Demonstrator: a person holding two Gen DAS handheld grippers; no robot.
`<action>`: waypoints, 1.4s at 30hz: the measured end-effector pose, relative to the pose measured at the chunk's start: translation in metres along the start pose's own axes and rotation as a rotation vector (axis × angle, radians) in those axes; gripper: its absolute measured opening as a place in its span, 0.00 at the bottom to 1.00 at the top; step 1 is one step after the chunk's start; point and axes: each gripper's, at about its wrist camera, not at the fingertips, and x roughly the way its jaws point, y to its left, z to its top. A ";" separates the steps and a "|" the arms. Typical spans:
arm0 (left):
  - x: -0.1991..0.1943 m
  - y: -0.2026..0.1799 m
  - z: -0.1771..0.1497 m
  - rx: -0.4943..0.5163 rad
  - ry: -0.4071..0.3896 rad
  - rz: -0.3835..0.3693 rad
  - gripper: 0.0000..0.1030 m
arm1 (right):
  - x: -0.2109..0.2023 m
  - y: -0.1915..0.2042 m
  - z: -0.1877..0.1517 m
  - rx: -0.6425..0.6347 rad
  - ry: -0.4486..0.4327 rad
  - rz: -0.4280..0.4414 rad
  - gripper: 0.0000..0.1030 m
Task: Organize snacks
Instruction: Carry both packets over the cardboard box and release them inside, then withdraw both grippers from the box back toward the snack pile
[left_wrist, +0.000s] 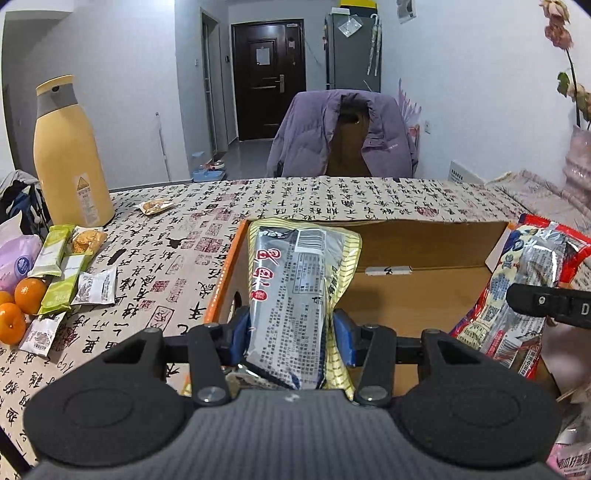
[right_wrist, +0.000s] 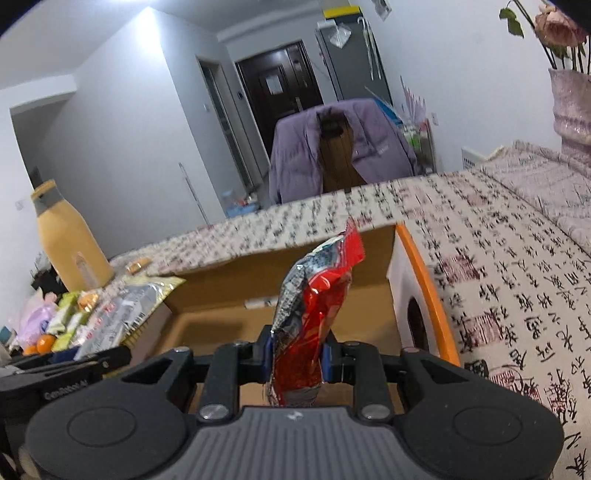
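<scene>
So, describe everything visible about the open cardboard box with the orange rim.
The open brown cardboard box with the orange rim sits on the calligraphy-print tablecloth. Its inside is plain corrugated card, and nothing can be seen lying on the part of its floor in view. A white side wall has a round hand hole. A taped label sits on the far inner wall. Both held snack packets hang over its opening.

I'm looking across a table (left_wrist: 369, 195) under a cloth printed with black calligraphy, toward pale grey walls (left_wrist: 461, 92) and a dark door (left_wrist: 267, 77) down a short hallway. A chair (left_wrist: 347, 147) draped with a purple padded jacket (left_wrist: 306, 140) stands at the far edge, a grey fridge (left_wrist: 351, 51) behind it, and ceiling light glares overhead (right_wrist: 147, 33).
</scene>
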 end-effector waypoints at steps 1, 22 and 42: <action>0.000 0.000 0.000 0.003 -0.001 -0.003 0.49 | 0.001 -0.001 0.000 0.004 0.006 0.004 0.23; -0.040 0.004 -0.006 -0.012 -0.151 -0.083 1.00 | -0.040 0.000 -0.003 -0.130 -0.007 -0.075 0.99; -0.118 0.027 -0.042 -0.049 -0.251 -0.153 1.00 | -0.133 0.022 -0.041 -0.255 -0.168 -0.112 1.00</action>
